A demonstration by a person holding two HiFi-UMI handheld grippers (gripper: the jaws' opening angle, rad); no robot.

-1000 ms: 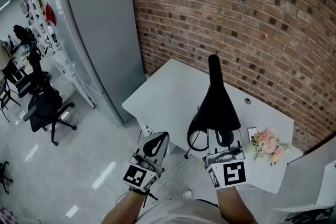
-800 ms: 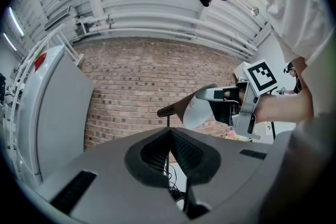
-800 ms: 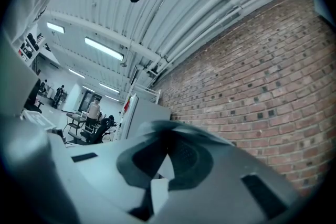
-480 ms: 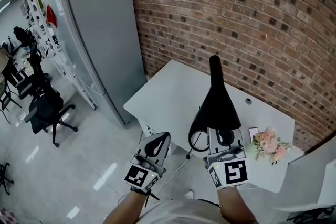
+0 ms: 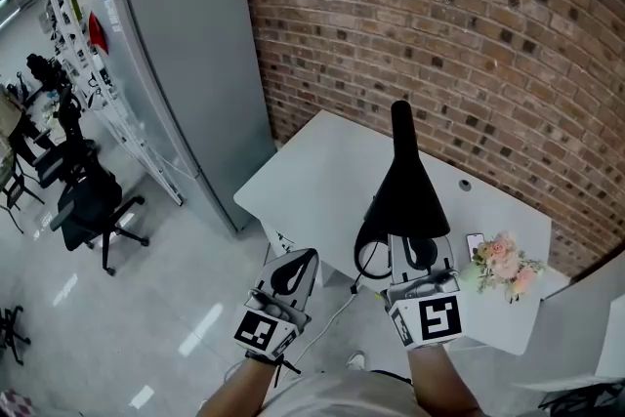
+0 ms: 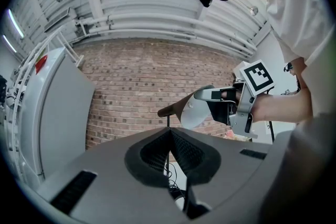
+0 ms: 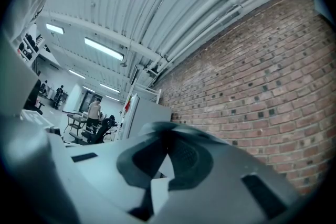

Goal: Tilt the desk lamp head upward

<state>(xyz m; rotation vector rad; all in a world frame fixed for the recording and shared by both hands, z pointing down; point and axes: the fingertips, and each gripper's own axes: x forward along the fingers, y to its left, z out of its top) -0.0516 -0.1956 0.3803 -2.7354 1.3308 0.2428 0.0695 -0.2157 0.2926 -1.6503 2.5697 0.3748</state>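
Jaws of the right tool (image 5: 410,254) are pinched on the near rim of the lamp head (image 5: 404,195), a black cone with a pale lining, raised over the white worktop (image 5: 312,176). The left tool (image 5: 305,259) hangs off the worktop's edge, jaws together on nothing. The lamp head is probably a light, stiff, smooth shell on a tight joint. A rim grip could slip, so a deeper bite seems wise.
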